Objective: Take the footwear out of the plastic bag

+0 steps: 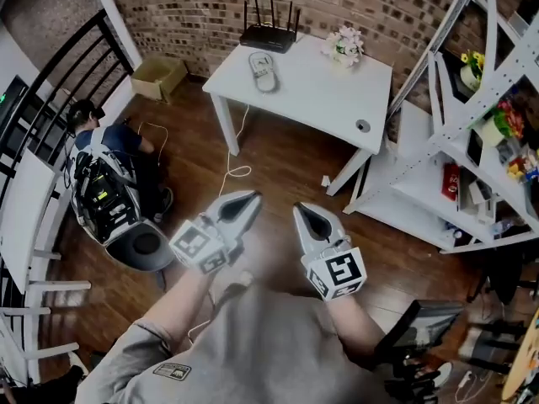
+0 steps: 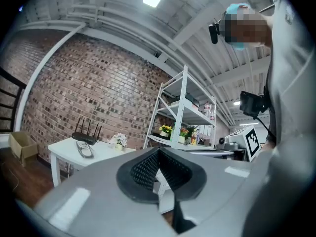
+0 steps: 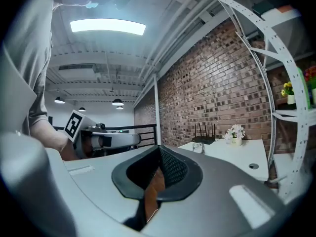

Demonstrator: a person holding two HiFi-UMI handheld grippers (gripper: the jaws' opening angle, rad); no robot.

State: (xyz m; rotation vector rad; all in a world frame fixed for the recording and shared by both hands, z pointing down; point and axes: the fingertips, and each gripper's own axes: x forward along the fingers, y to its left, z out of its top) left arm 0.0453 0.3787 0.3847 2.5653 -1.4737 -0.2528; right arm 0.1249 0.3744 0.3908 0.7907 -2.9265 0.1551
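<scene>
Footwear [image 1: 264, 71], apparently bagged, lies on the white table [image 1: 320, 99], well ahead of both grippers, long axis running away from the person. Jaws of left gripper [image 1: 244, 202] and right gripper [image 1: 305, 215] are together, empty, held at chest; left judged marginally nearer.

No text, label or number can be read.

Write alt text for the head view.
A person holds the left tongs and right tongs, both shut and empty, above a wooden floor. Ahead, a white table carries the footwear, a router and flowers.
</scene>
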